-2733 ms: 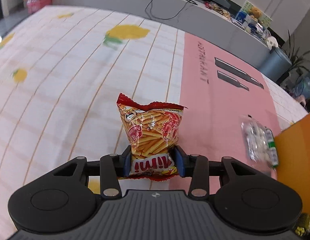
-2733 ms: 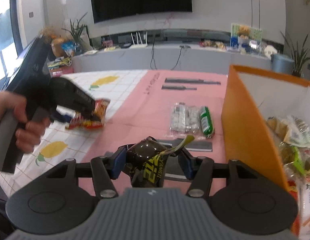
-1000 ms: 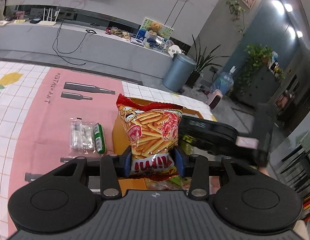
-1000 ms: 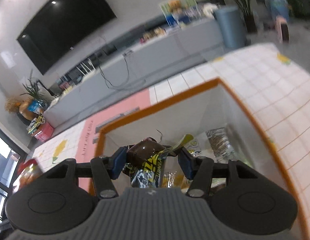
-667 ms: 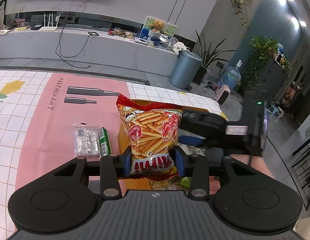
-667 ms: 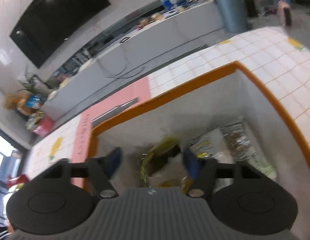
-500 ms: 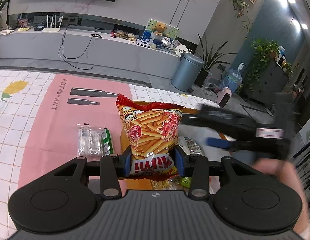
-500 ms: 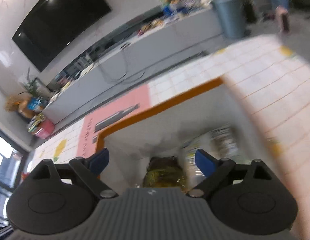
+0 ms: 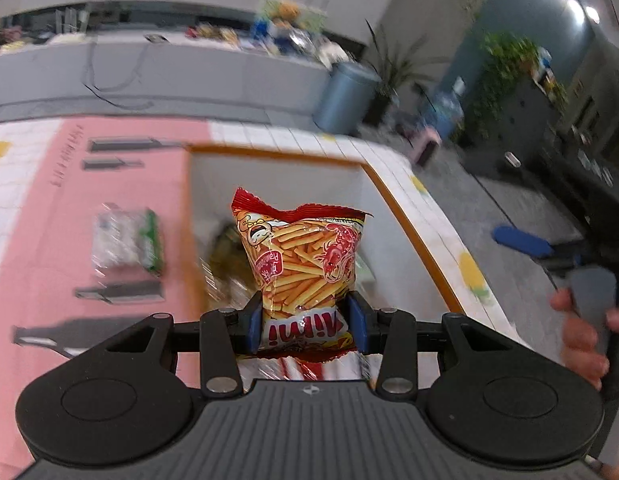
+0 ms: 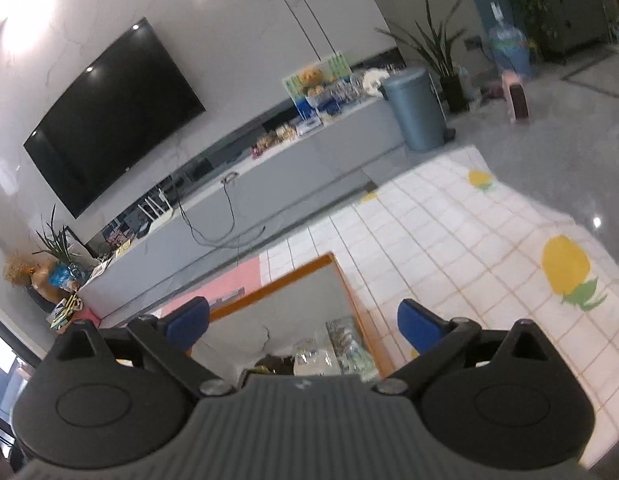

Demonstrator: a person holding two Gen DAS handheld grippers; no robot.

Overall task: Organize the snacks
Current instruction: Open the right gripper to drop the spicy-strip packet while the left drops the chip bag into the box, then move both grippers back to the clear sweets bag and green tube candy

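While the left gripper holds a red bag of shrimp-flavoured fry sticks over the orange-rimmed box, the right gripper has just been opening its jaws, which now stand wide with nothing between them.

Item, dark green-and-black packet: carried in the right jaws a second ago, now lying in the box among other wrapped snacks. Judged stowed.

Item, fry-stick bag: jaws clamped on its lower end, long axis upright in the left wrist view, crimped top edge uppermost and away from the camera, printed face toward it. Judged next for release into the box.

Item, clear pack with green end: flat on the pink mat of the counter, just beside the box. Not yet stowed.
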